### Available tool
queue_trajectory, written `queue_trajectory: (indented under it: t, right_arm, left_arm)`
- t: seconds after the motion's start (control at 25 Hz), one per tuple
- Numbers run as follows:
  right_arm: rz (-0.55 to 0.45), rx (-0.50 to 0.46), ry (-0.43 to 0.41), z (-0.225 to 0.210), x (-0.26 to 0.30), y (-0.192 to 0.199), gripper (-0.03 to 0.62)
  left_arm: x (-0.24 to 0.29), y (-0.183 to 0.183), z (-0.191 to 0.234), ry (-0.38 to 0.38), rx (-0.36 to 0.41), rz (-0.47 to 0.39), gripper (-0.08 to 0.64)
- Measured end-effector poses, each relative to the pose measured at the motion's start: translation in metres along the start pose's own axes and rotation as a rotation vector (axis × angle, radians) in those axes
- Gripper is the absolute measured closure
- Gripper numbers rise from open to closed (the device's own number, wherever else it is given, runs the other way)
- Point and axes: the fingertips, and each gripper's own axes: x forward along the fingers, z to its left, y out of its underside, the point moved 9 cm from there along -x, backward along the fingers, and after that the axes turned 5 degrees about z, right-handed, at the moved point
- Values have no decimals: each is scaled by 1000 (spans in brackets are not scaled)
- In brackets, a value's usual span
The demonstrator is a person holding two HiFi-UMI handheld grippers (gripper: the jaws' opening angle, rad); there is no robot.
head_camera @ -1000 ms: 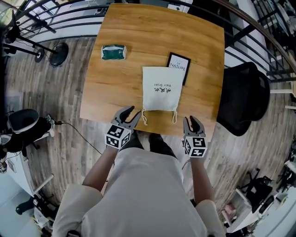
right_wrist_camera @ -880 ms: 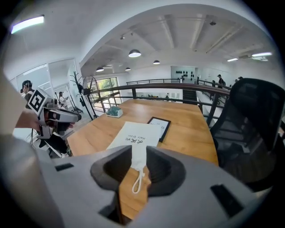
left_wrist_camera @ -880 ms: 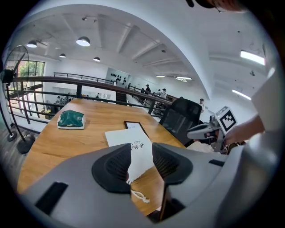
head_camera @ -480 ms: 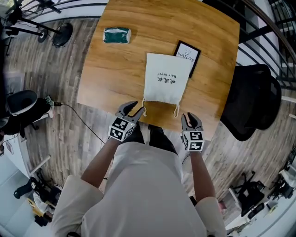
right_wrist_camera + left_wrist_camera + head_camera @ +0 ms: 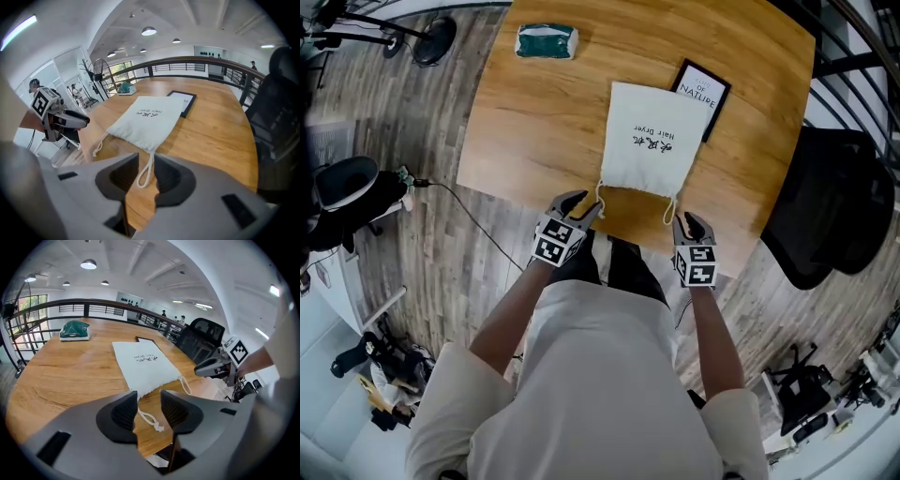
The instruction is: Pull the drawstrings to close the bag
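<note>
A white cloth drawstring bag (image 5: 653, 141) with dark print lies flat on the wooden table (image 5: 544, 122), its gathered mouth toward me. Its left drawstring (image 5: 149, 418) ends in a knot between the jaws of my left gripper (image 5: 580, 206), which is open and just above the table's near edge. In the right gripper view the right drawstring loop (image 5: 144, 171) lies between the open jaws of my right gripper (image 5: 689, 225). Neither cord is pinched. The bag (image 5: 140, 364) (image 5: 146, 119) shows in both gripper views.
A black-framed card (image 5: 704, 86) lies partly under the bag's far corner. A green packet (image 5: 546, 41) sits at the table's far left. A black office chair (image 5: 844, 206) stands right of the table. A cable (image 5: 459, 230) runs over the floor at left.
Both grippers have moved forward from short of the table edge up to the bag's drawstrings. Both are still open.
</note>
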Motion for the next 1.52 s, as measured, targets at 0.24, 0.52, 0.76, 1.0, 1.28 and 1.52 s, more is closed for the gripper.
queue_trajectory:
  t: [0.24, 0.52, 0.76, 1.0, 1.28, 1.52]
  right_arm:
    - [56, -1, -11, -2, 25, 9, 504]
    - [85, 9, 5, -4, 39, 14, 504]
    - [96, 18, -4, -5, 48, 16, 503]
    - [100, 38, -13, -7, 56, 15, 504]
    - [103, 50, -31, -9, 66, 13, 504]
    - [113, 56, -43, -12, 72, 12, 505]
  left_arm:
    - [25, 13, 8, -7, 1, 71, 405]
    - [52, 21, 14, -22, 10, 128, 405]
    - [62, 19, 12, -32, 38, 150, 405]
    - [73, 19, 11, -28, 66, 178, 407]
    - [87, 14, 9, -51, 110, 201, 422]
    - [88, 11, 13, -96, 121, 215, 485]
